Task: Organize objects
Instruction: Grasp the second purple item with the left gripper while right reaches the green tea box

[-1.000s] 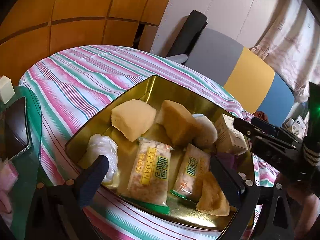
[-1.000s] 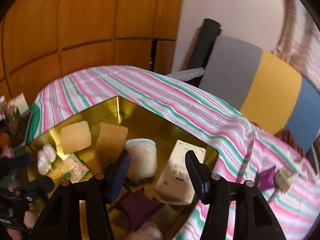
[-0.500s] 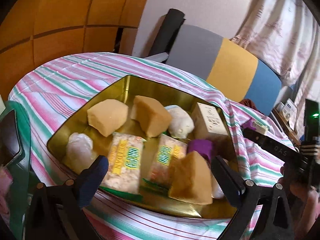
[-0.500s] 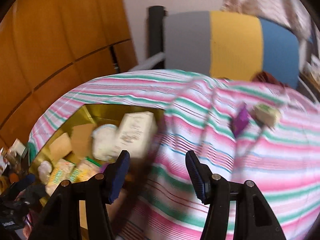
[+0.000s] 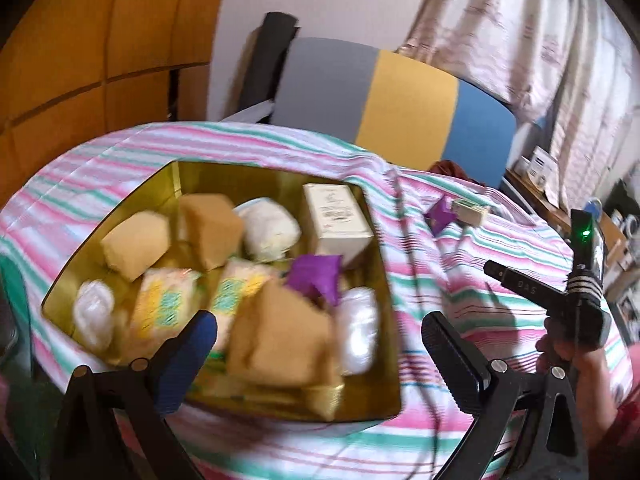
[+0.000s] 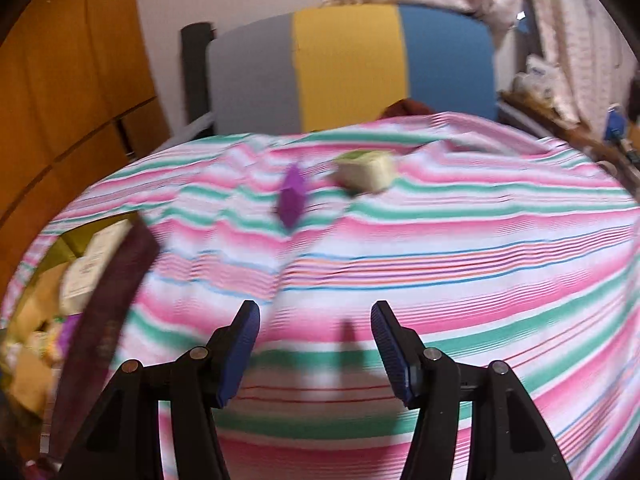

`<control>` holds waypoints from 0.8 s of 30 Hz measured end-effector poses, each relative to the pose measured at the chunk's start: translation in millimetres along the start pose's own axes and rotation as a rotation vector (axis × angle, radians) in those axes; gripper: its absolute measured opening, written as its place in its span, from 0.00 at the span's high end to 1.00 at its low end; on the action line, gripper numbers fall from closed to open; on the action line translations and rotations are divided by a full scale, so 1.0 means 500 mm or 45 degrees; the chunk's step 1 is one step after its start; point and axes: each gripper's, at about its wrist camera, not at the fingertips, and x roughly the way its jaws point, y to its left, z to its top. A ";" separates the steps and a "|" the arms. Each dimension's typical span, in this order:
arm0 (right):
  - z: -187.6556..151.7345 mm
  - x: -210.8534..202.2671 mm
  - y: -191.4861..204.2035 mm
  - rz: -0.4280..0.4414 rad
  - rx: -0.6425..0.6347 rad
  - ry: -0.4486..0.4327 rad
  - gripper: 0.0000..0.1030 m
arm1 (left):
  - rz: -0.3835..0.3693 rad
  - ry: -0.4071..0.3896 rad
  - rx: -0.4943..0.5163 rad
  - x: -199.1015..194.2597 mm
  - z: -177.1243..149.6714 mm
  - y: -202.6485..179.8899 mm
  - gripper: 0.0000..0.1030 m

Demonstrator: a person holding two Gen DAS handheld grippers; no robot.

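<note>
Striped cloth (image 6: 440, 248) in pink, green and white covers the table across both views; in the left wrist view a gold tray (image 5: 384, 280) fills the centre left of the frame, holding tan sponge-like blocks (image 5: 276, 344), white wrapped bundles (image 5: 356, 336), yellow snack packets (image 5: 164, 308), a purple packet (image 5: 316, 276) and a cream carton (image 5: 336, 220) at its upper right corner; the left gripper (image 5: 320, 344) sits at the bottom of the frame with its jaws spread wide, nothing between them; the right gripper (image 5: 540, 288) shows at the right edge, held by a hand (image 5: 568, 356). In the right wrist view the right gripper (image 6: 316, 344) at bottom centre is likewise spread apart and empty above the cloth; a small purple piece (image 6: 292, 200) and a pale green-topped box (image 6: 366, 174) lie near each other on the cloth in the upper middle, well apart from the tray, which shows blurred at the left edge; a grey, yellow and blue chair back (image 6: 352, 64) stands behind the table.
</note>
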 end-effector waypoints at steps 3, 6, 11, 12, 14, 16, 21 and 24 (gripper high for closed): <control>0.001 -0.004 -0.040 -0.147 0.011 -0.060 0.43 | -0.041 -0.004 0.042 0.016 0.032 -0.048 0.00; 0.001 -0.002 -0.074 -0.237 0.045 -0.088 0.43 | -0.071 0.018 0.087 0.047 0.066 -0.100 0.00; -0.007 -0.001 -0.091 -0.234 0.080 -0.114 0.43 | -0.116 0.060 0.125 0.137 0.127 -0.194 0.00; -0.009 -0.003 -0.091 -0.230 0.081 -0.123 0.43 | -0.123 0.066 0.138 0.150 0.135 -0.207 0.00; -0.015 -0.010 -0.095 -0.230 0.088 -0.148 0.43 | -0.123 0.079 0.150 0.193 0.156 -0.241 0.00; -0.016 -0.012 -0.098 -0.217 0.098 -0.171 0.41 | -0.104 0.098 0.150 0.243 0.176 -0.268 0.00; -0.023 -0.028 -0.106 -0.229 0.157 -0.226 0.36 | -0.058 0.133 0.214 0.350 0.195 -0.322 0.00; -0.025 -0.030 -0.117 -0.224 0.198 -0.232 0.36 | -0.022 0.134 0.250 0.402 0.199 -0.345 0.01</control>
